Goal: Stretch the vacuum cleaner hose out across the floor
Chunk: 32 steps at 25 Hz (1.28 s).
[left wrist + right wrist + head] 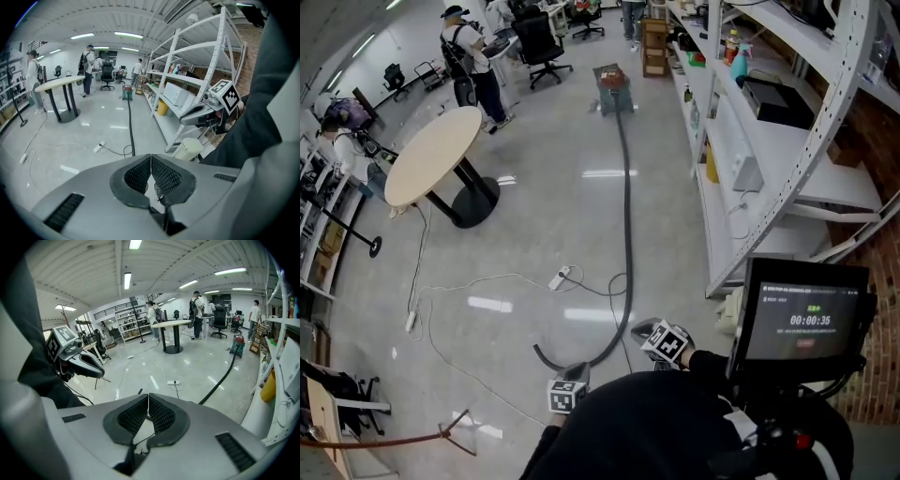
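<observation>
I'm seeing a black long-sleeved top (647, 427) covering both arms down to the wrists. The left gripper (151, 156) and right gripper (148, 396) are both showing smooth light-grey shells with slotted vents. Their pads (165, 177) are wearing black diamond-textured rubber. Each is carrying a white cube (566, 395) printed with black square markers. Thin dark wires (140, 437) are running behind the pads.

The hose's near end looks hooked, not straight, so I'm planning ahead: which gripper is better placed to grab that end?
Left, probably: the hose end curls toward the left gripper, lying just ahead of it; the right gripper sits across the bend. Both are shut, empty.
</observation>
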### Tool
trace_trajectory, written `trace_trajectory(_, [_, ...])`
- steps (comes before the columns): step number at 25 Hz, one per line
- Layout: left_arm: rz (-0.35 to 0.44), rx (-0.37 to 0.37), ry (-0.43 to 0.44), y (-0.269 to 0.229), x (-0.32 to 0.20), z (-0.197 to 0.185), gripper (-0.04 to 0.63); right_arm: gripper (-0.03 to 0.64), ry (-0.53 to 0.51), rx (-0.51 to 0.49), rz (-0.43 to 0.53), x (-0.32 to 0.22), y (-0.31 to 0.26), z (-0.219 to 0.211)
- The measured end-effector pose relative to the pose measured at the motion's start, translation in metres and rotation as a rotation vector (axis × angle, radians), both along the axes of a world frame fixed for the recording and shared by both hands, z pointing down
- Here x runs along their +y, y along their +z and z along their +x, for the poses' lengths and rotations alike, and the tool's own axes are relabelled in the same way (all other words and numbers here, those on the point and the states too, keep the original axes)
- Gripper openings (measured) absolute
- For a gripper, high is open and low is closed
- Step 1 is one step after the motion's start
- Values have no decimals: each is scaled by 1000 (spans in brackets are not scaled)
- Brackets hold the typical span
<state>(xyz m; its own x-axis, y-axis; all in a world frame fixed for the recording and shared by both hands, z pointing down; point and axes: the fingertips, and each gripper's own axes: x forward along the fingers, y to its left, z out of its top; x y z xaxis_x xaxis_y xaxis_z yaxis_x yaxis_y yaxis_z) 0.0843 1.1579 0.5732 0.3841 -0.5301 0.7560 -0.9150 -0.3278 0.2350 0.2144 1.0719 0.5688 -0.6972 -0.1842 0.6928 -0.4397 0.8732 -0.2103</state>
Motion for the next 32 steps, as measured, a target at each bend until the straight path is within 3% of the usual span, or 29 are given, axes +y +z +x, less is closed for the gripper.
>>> trace_trajectory(9, [119,17,-80,-42,-28,-21,20,17,27,-60,69,-39,-35,-20])
trace_trajectory(21, [240,40,-141,-95,-55,-47,20,14,107,-296,144,-85,-117,-59])
trace_trajectory(26, [243,43,-128,-105,-48,-41,20,14,106,-352,147,-68,-137,-66])
trace_trajectory(32, [219,46,-123,-92,-47,-33,20,14,87,-324,85,-53,-109,-69])
